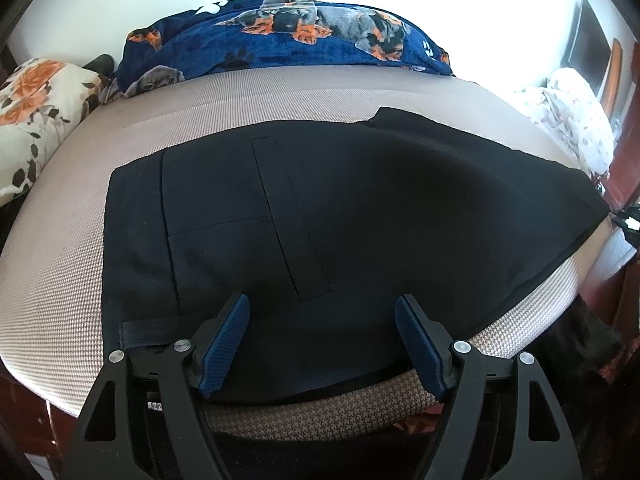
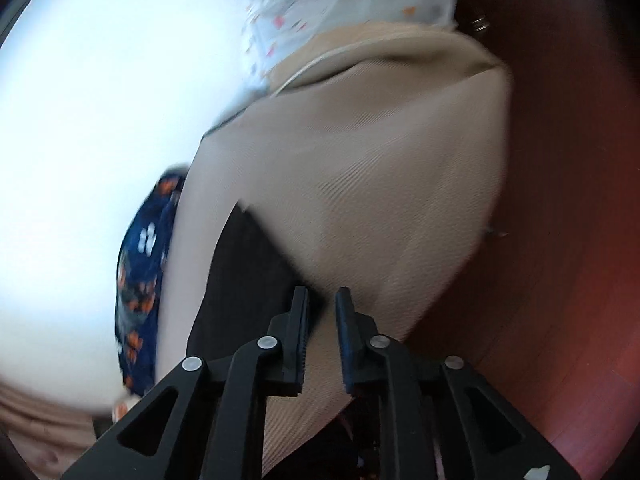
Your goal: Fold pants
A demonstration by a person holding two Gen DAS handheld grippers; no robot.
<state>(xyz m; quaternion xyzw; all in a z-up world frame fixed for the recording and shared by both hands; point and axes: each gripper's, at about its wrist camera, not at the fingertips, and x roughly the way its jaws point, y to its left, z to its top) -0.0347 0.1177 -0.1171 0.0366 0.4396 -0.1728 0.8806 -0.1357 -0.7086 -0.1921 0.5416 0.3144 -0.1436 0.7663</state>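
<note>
Blue ribbed pads line the fingers of the left gripper [image 1: 322,308], whose jaws stand wide apart above the near edge of the bed, with nothing between them. Under and just beyond its fingertips lie the black pants [image 1: 340,208], spread flat on the beige woven mattress [image 1: 56,280]. The waistband end reaches toward the bed's left side, where a belt loop [image 1: 140,330] sits close to the near edge; stitched seams and a long pocket outline [image 1: 288,216] run across the cloth. On the right the fabric runs out to the right edge of the mattress, where its corner looks slightly raised.

The right gripper [image 2: 322,300] has its jaws nearly together, leaving a narrow gap at a corner of the pants [image 2: 248,280]. That view is blurred, so whether the cloth is pinched cannot be told. Beige mattress [image 2: 380,168] fills the view past the fingertips, up to a corner of the bed with reddish-brown wood [image 2: 568,200] beside it.

Along the far edge of the bed lies a navy blanket printed with dogs and paw marks [image 1: 288,40]. A floral cushion with orange blooms [image 1: 36,100] rests at the far left corner, and a white bedding bundle with small red specks [image 1: 572,120] at the far right.
</note>
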